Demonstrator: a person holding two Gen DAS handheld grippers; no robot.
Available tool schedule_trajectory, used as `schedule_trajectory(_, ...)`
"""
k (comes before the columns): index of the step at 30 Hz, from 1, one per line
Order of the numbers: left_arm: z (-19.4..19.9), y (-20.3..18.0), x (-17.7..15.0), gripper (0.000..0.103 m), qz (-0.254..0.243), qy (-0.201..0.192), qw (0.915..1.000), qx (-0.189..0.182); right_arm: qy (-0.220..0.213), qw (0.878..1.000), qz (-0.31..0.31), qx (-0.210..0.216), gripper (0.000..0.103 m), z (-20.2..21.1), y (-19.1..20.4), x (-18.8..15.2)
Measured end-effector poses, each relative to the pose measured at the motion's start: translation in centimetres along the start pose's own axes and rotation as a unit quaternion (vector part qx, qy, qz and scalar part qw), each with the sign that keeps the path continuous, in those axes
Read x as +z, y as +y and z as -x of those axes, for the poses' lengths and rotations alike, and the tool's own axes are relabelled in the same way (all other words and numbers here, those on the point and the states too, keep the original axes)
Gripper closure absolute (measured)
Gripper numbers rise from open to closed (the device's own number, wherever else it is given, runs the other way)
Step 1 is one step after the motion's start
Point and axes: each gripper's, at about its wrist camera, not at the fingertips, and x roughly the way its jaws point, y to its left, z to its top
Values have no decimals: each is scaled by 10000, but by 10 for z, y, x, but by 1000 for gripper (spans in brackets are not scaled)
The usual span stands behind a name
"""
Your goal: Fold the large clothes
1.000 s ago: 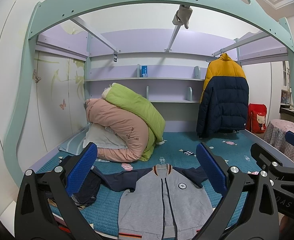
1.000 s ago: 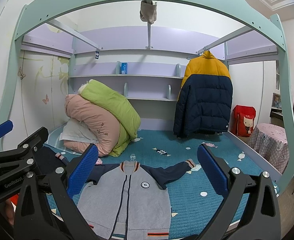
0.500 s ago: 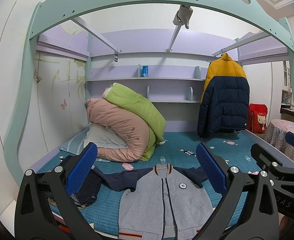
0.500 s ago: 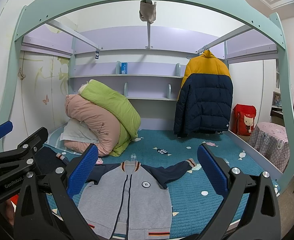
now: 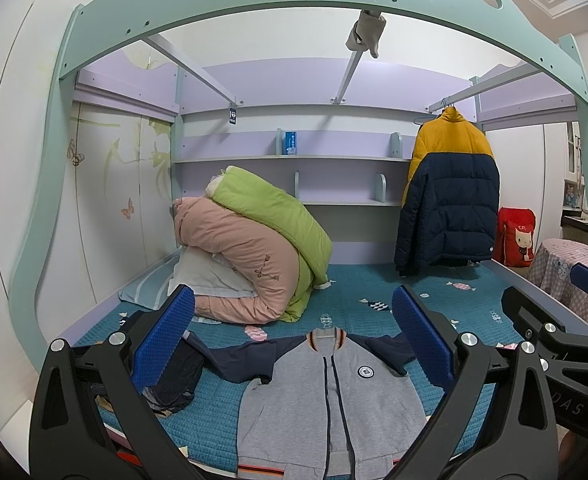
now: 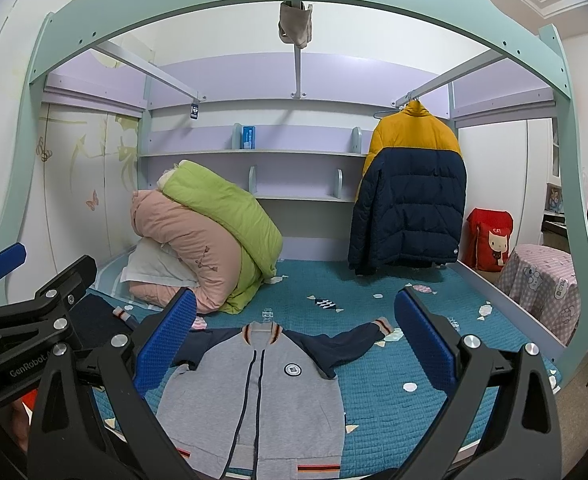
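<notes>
A grey zip jacket with navy sleeves [image 5: 326, 404] lies flat, front up, on the teal bed cover [image 5: 374, 292], collar toward the back wall. It also shows in the right wrist view [image 6: 253, 408], with its right sleeve stretched out [image 6: 354, 340]. My left gripper [image 5: 294, 344] is open and empty, held above the near edge of the bed in front of the jacket. My right gripper [image 6: 294, 344] is open and empty at the same height, just to the right. Each gripper appears at the edge of the other's view.
A pink and green duvet pile [image 5: 253, 252] sits at the back left on a pillow. Dark clothes [image 5: 173, 380] lie left of the jacket. A yellow and navy puffer coat [image 5: 450, 196] hangs at the back right. A pink-covered stool [image 6: 542, 288] stands right of the bed.
Both grippers have shifted very slightly; the view has barely moved. The jacket lies as before and both grippers stay open.
</notes>
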Motion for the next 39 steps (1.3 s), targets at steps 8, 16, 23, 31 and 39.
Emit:
schedule_trajectory(8,0,0,0,5,-6,1,10000,-6,4,10000,-8,4,7,0,-1,0)
schedule_trajectory(16,0,0,1,5,-9,4,10000,-2,2,10000,-11,6,7,0,-2,0)
schedule_trajectory(23,0,-1,0,5,-11,3,10000,-4,4,10000,-17,9,7,0,-3,0)
schedule_trajectory(31,0,-1,1,5,-16,2,10000,-2,8,10000,-21,10,7,0,-4,1)
schedule_trajectory(39,0,-2,1,5,-21,4,10000,5,11,10000,-28,5,7,0,-3,-1)
